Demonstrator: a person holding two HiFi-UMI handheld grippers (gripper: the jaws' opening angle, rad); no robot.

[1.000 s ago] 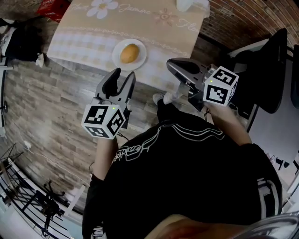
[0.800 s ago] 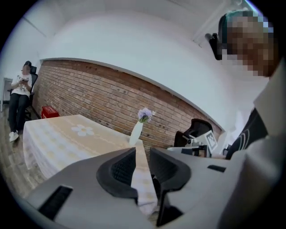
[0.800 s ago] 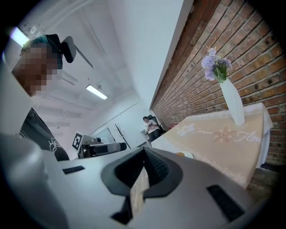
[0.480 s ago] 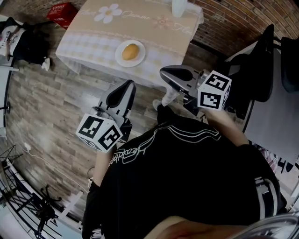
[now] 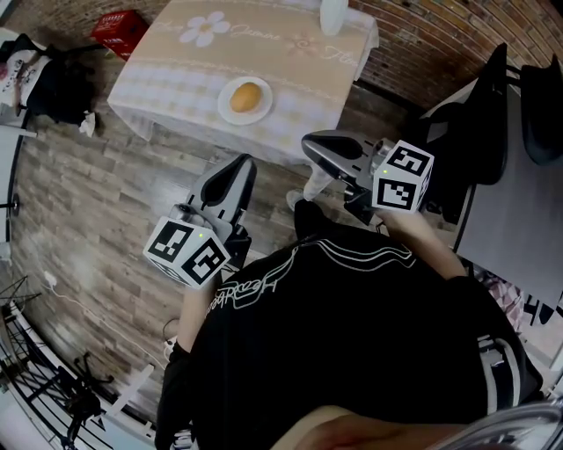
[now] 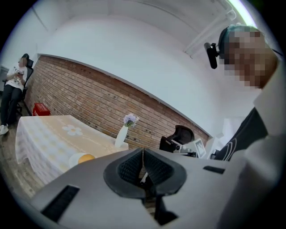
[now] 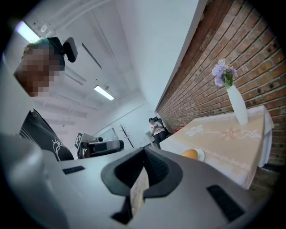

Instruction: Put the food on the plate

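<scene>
Now the left gripper (image 5: 237, 163) has its jaws pressed together with nothing between them, whereas a second ago they stood clearly apart. The table (image 5: 167, 83) also sits farther up and smaller in the head view than it did then, and more wooden floor (image 5: 97, 193) shows before its near edge. Over the last half second hardly anything has shifted. The right gripper (image 5: 310, 141) is closed too and carries nothing. Both grippers hang over the floor in front of the person's dark shirt, well apart from the table, with only bare boards between their tips and the near edge.

A white vase (image 5: 332, 12) with purple flowers stands at the table's far edge, near its right corner. A red crate (image 5: 116, 31) rests on the floor beside the far left corner. Black office chairs (image 5: 471, 132) stand off to the right along the brick wall (image 5: 422, 35). The left gripper view shows a seated person (image 6: 10, 91) beyond the table's left end.

The white plate (image 5: 223, 105) lies close to the near edge, about midway along it. The food (image 5: 245, 97), a round orange-yellow piece, sits in its middle, and neither gripper touches it.
</scene>
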